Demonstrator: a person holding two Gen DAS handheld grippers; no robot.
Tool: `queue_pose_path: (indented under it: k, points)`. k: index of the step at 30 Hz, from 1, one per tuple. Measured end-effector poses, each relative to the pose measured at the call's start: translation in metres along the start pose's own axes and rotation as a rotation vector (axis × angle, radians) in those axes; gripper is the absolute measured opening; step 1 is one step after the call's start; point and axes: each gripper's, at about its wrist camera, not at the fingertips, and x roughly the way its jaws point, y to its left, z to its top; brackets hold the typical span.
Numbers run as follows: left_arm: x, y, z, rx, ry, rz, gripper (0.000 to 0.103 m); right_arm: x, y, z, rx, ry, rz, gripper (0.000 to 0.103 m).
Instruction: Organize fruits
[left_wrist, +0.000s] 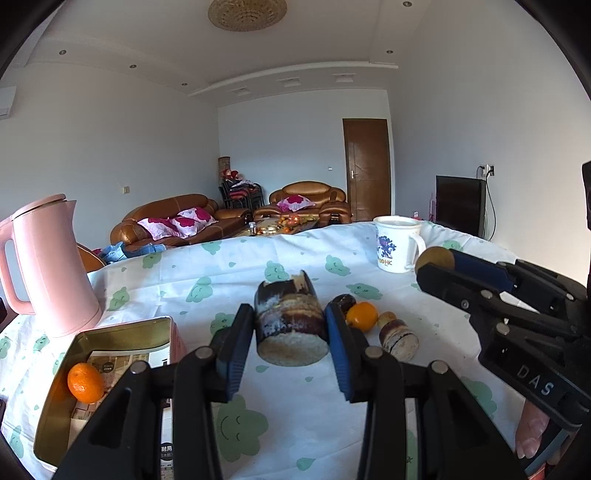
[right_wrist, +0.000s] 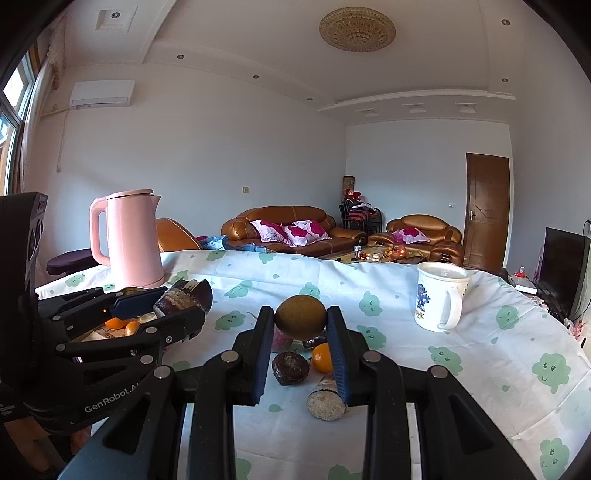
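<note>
My left gripper (left_wrist: 290, 325) is shut on a short dark sugarcane piece (left_wrist: 290, 321) and holds it above the table; it also shows in the right wrist view (right_wrist: 184, 295). My right gripper (right_wrist: 301, 319) is shut on a round brown-green fruit (right_wrist: 301, 316), also seen at the right of the left wrist view (left_wrist: 434, 258). An open metal tin (left_wrist: 122, 332) at the left holds an orange (left_wrist: 85, 382). On the cloth lie another orange (left_wrist: 362, 315), a sugarcane piece (left_wrist: 399, 338) and a dark round fruit (right_wrist: 290, 367).
A pink kettle (left_wrist: 48, 266) stands behind the tin at the left. A white mug (left_wrist: 397, 243) stands at the far right of the table. The tablecloth (left_wrist: 288, 424) is white with green clouds. Sofas and a door are beyond the table.
</note>
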Motion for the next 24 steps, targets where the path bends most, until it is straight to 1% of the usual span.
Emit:
queue_pose_path:
  k: [4, 16, 24]
  points:
    - [0.000, 0.000, -0.001, -0.003, 0.003, 0.003, 0.041, 0.002, 0.004, 0.001, -0.010, 0.007, 0.000, 0.031]
    - [-0.004, 0.020, -0.006, -0.043, 0.018, 0.019, 0.041, 0.010, 0.015, 0.004, -0.035, 0.027, 0.007, 0.031]
    - [-0.005, 0.035, -0.008, -0.064, 0.035, 0.040, 0.041, 0.018, 0.029, 0.008, -0.059, 0.031, 0.033, 0.031]
